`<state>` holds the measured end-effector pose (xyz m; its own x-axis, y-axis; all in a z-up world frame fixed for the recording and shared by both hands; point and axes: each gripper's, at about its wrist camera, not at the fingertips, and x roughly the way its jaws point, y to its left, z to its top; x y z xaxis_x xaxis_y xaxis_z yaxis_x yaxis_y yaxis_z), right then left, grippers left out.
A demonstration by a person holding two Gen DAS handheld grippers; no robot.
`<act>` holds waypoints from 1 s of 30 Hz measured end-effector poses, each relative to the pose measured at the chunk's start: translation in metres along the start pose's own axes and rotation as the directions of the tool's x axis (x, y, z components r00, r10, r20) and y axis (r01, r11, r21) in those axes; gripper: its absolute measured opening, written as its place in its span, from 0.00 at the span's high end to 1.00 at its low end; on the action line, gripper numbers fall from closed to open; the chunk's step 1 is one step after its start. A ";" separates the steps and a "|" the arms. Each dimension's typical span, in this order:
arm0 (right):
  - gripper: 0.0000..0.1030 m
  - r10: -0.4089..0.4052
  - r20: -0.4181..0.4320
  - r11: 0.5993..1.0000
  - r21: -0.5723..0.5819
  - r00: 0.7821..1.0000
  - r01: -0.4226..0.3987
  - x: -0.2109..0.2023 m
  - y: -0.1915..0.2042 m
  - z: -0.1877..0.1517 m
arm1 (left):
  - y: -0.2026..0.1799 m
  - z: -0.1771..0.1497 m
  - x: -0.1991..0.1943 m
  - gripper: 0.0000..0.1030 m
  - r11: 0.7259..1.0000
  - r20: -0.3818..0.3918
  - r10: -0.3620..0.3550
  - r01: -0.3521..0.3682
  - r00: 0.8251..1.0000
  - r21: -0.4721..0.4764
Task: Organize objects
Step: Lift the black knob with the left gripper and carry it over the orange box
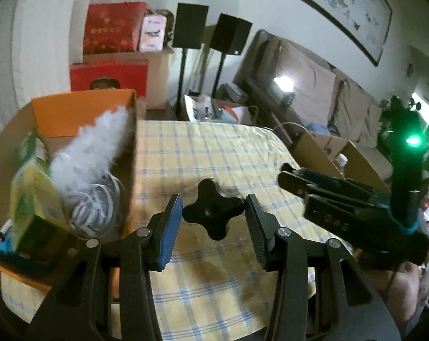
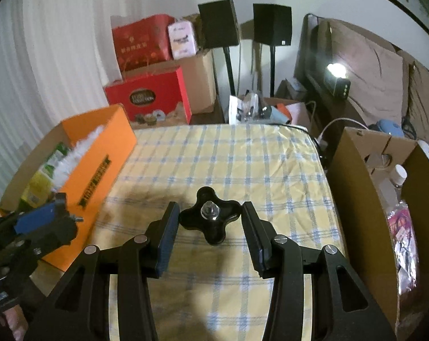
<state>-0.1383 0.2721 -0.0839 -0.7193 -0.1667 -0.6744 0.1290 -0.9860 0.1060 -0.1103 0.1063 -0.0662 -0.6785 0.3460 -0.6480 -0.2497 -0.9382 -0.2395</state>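
Observation:
In the left wrist view my left gripper (image 1: 213, 202) is shut on a black four-lobed knob (image 1: 211, 216), held above the yellow checked tablecloth (image 1: 214, 153). In the right wrist view my right gripper (image 2: 210, 207) is shut on a second black knob (image 2: 214, 227), whose metal bolt (image 2: 209, 209) points up. An orange cardboard box (image 1: 80, 110) on the table's left holds a white feathery item (image 1: 92, 145), a coiled white cable (image 1: 95, 207) and a green-yellow carton (image 1: 35, 187). The right gripper (image 1: 296, 182) shows at the right of the left wrist view. The left gripper (image 2: 63, 213) shows at the lower left of the right wrist view.
A brown cardboard box (image 2: 356, 199) with a clear bottle (image 2: 396, 179) stands off the table's right edge. Behind the table are red gift boxes (image 2: 149, 96), two black speakers on stands (image 2: 218, 24) and a sofa (image 2: 370, 79). A gloved hand (image 2: 1, 298) holds the left gripper.

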 end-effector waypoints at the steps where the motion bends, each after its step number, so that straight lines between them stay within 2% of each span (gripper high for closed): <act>1: 0.56 0.001 0.006 1.000 0.004 1.000 -0.002 -0.004 0.002 0.001 | 0.001 0.001 -0.002 0.59 1.000 0.003 0.008 -0.008 1.000 -0.003; 7: 0.56 0.004 0.026 1.000 0.000 1.000 -0.004 -0.022 0.021 0.007 | 0.013 0.004 -0.016 0.59 0.999 0.015 0.039 -0.038 0.999 -0.028; 19: 0.56 0.016 0.057 1.000 -0.020 0.998 -0.015 -0.032 0.064 0.020 | 0.048 0.014 -0.048 0.59 0.993 0.042 0.104 -0.102 0.994 -0.051; 30: 0.56 0.017 0.093 0.998 -0.058 0.995 -0.011 -0.038 0.114 0.024 | 0.091 0.025 -0.061 0.59 0.972 0.039 0.223 -0.220 0.974 -0.080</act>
<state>-0.1124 0.1656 -0.0283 -0.7777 -0.1835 -0.6013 0.1769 -0.9817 0.0708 -0.1092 0.0004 -0.0305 -0.7436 0.1274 -0.6564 -0.0384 -0.9882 -0.1483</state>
